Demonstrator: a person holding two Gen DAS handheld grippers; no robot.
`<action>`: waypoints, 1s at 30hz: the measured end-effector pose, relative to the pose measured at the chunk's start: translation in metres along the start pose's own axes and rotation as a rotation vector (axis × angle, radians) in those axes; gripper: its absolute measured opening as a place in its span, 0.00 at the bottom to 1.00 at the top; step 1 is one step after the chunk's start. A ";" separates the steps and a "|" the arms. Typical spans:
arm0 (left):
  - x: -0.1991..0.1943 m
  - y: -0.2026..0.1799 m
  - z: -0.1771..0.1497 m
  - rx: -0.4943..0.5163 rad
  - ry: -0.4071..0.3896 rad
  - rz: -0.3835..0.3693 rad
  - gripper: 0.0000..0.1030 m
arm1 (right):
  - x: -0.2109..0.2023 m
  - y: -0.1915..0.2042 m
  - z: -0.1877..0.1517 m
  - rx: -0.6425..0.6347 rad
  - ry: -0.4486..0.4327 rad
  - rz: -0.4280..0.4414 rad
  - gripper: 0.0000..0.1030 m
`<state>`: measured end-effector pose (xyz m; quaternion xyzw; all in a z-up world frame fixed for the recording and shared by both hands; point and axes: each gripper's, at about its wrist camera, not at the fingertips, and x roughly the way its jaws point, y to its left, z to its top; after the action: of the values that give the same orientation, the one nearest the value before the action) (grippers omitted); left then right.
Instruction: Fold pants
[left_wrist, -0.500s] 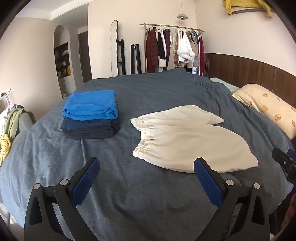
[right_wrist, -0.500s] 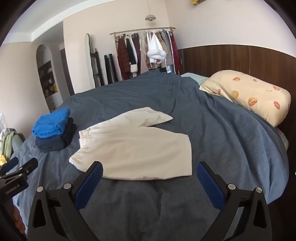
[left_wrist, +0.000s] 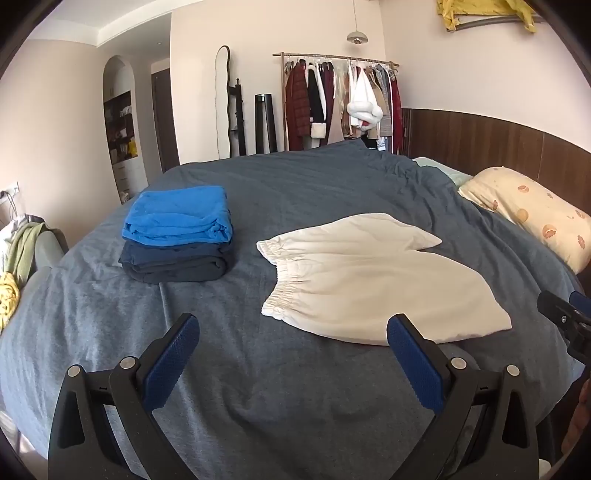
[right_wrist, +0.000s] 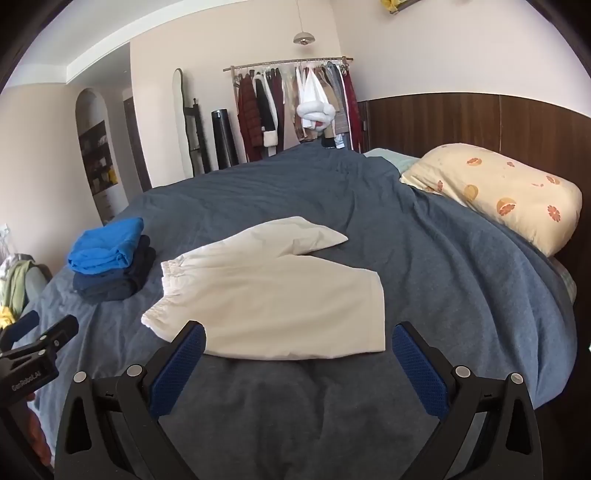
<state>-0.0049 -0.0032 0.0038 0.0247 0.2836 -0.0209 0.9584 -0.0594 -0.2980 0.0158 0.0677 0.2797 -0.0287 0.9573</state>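
While both claws hung spread and empty over the near edge of the bed, I had the cream shorts lying flat on the grey-blue duvet, waistband toward the left, two legs fanned out toward the pillow side. Left claw was released, fingers wide, short of the waistband end; right claw also released, its left finger just over the near hem of the shorts. My read: laid flat like that so a leg could be folded over the other, and each claw was lined up with its own end. No grasp yet, fold not started.

Folded stack, bright blue on dark navy, sat left of the shorts, apart from them, likely finished items. Orange-print pillow lay at the right by the wooden headboard, well apart. Clothes rack stood far behind. Nothing blocked the shorts.
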 end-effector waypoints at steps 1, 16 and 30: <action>0.000 0.000 0.000 0.000 0.000 0.000 1.00 | -0.003 0.007 -0.007 -0.005 -0.010 -0.004 0.99; -0.005 0.001 -0.001 0.001 -0.007 -0.002 1.00 | -0.003 0.008 -0.007 -0.006 -0.012 -0.002 0.99; -0.009 0.000 0.001 0.003 -0.011 0.000 1.00 | -0.005 0.009 -0.007 -0.008 -0.013 0.003 0.99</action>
<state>-0.0123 -0.0026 0.0092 0.0260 0.2781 -0.0213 0.9600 -0.0663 -0.2884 0.0136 0.0642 0.2734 -0.0264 0.9594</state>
